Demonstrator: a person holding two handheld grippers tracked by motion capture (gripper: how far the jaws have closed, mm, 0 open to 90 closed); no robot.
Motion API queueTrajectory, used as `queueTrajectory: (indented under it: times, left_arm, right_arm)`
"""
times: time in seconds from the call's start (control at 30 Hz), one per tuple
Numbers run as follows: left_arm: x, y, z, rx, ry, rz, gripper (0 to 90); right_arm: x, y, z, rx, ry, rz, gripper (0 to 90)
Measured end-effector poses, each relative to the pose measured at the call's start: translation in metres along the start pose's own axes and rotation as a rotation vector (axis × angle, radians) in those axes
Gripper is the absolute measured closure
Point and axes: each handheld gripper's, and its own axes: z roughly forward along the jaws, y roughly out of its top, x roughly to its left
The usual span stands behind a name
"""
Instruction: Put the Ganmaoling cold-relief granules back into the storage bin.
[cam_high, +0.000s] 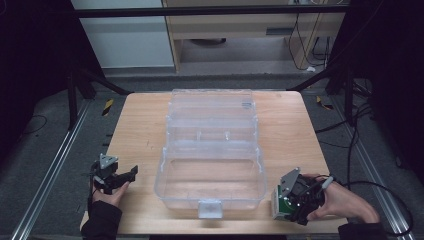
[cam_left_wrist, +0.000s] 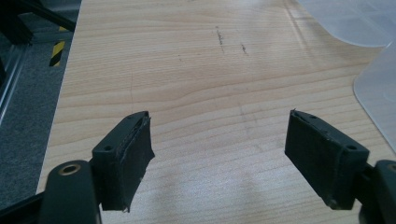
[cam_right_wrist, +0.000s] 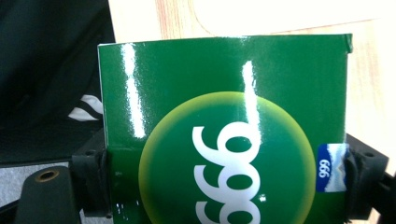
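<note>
now the right tongs (cam_right_wrist: 226, 186) clamp a green box (cam_right_wrist: 224, 116) between both jaws — left tongs (cam_left_wrist: 219, 149) wide.

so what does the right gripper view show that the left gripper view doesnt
The right gripper view alone: a glossy green cardboard box with white digits in a yellow-rimmed circle and a small blue label, clamped between the right gripper jaws.

The left gripper view alone: the left gripper with its jaws wide apart and nothing between them, a yellow-and-black striped marker on the grey floor, and the edge of the clear plastic storage case.

Both: the light wooden table.
</note>
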Motion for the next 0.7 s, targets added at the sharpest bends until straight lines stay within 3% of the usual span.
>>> queueTrajectory:
  times: [0.37,0.7]
  left_arm:
    - [0.000,0.000,0.000,-0.001,0.001,0.000,22.1]
    - [0.000,0.000,0.000,-0.001,0.000,-0.001,22.1]
  right_arm:
    - [0.004,0.003,-0.046,-0.081,-0.038,0.021,15.8]
    - [0.001,0.023,-0.075,-0.154,-0.086,0.020,15.7]
